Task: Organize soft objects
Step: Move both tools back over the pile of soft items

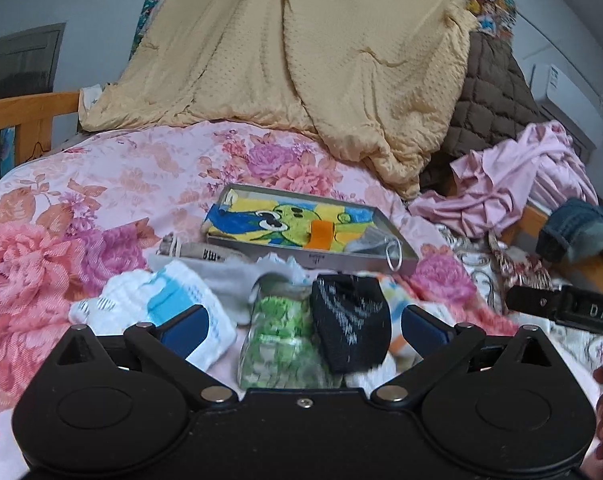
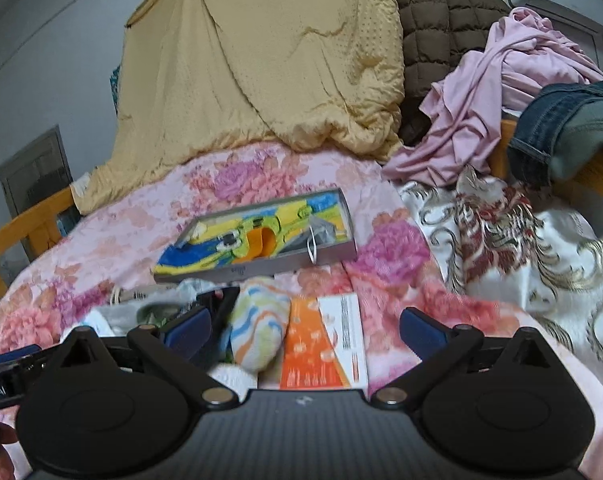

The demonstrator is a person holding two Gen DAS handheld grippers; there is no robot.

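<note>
A shallow grey box lies on the floral bedspread and holds a yellow-blue cartoon cloth and a grey item with a white loop. In front of it lies a heap of soft items. My left gripper is open over a green-patterned piece and a black sock, with a white-and-blue cloth at its left finger. My right gripper is open above a pastel striped sock and an orange-white packet.
A tan quilt and a brown quilted coat are piled at the bed's head. Pink clothing and jeans lie at the right over a wooden rail. A white-and-red patterned cover spreads at the right. The other gripper shows at the right edge.
</note>
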